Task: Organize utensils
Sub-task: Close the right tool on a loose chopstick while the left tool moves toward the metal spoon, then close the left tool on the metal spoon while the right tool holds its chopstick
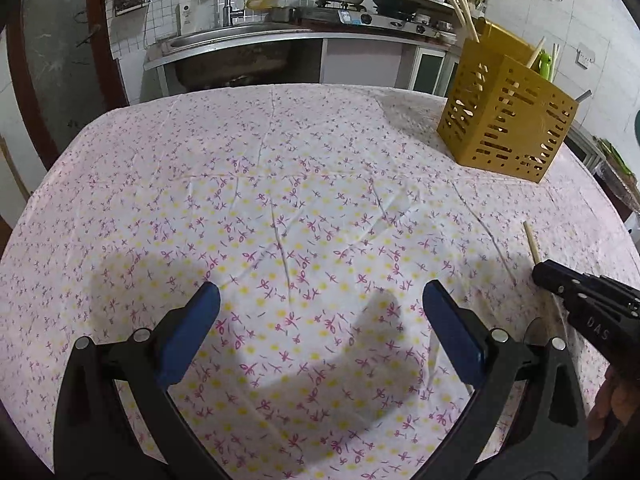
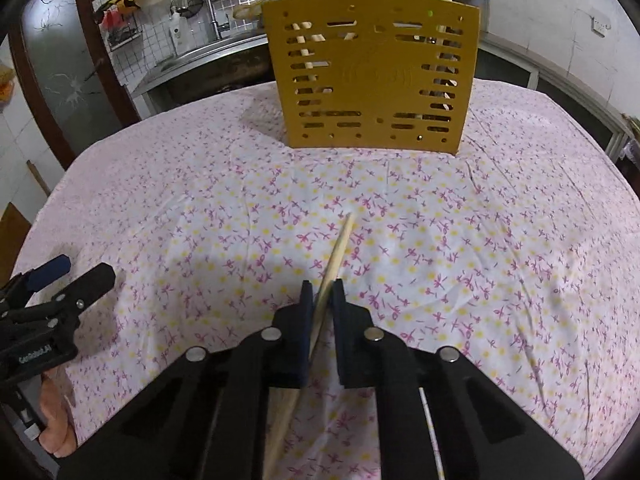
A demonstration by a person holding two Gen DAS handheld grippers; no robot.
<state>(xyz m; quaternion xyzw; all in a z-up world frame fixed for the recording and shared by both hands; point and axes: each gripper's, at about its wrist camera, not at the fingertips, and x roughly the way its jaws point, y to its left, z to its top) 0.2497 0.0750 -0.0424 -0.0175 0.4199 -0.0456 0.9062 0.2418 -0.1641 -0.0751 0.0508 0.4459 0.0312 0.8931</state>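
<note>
Right gripper (image 2: pixel 323 300) clenched on thin pale wooden chopstick (image 2: pixel 338 248), mid-length, tip raised toward slotted yellow plastic utensil holder (image 2: pixel 372 76) on floral-clothed bench (image 2: pixel 160 200). Left gripper (image 1: pixel 320 304) released, grasping nothing. Chopstick probably light, stiff, smooth; may pivot, so better hold near middle.

Even indoor light, soft shadows on the tablecloth (image 1: pixel 280 160), strong fisheye bending, dark corners, slight edge blur.

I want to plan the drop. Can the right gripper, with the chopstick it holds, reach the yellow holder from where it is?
Probably yes. The right gripper is shut on the chopstick, and only bare tablecloth lies between it and the yellow holder. The left gripper is off to the side, open.
</note>
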